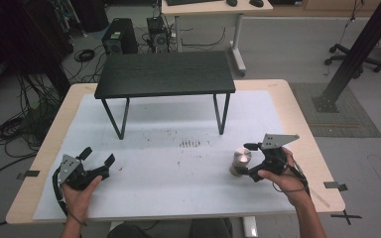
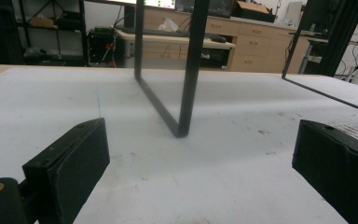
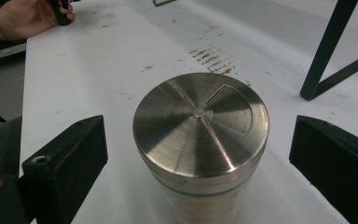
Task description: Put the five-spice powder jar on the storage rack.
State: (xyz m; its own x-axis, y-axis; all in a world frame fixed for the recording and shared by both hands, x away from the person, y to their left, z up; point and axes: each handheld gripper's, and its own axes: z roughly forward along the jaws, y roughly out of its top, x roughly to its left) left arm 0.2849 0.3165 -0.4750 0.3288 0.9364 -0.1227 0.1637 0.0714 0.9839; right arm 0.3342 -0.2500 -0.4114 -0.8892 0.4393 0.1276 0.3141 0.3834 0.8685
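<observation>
Right gripper (image 1: pixel 241 159) held level, jaws wide around upright steel shaker (image 3: pixel 200 140), untouched; left gripper (image 1: pixel 98 157) wide, well left of shaker.

A small round canister (image 1: pixel 240 161) stands upright on the white mat toward the right side of the table, in front of the black stand's right legs. Its lid (image 3: pixel 200 123) is brushed steel — flat, circular, with a tiny rivet at the centre and a wedge-shaped flap outlined on one side, lying shut. Below the lid's rim the body looks pale and translucent, though what it contains cannot be made out.
</observation>
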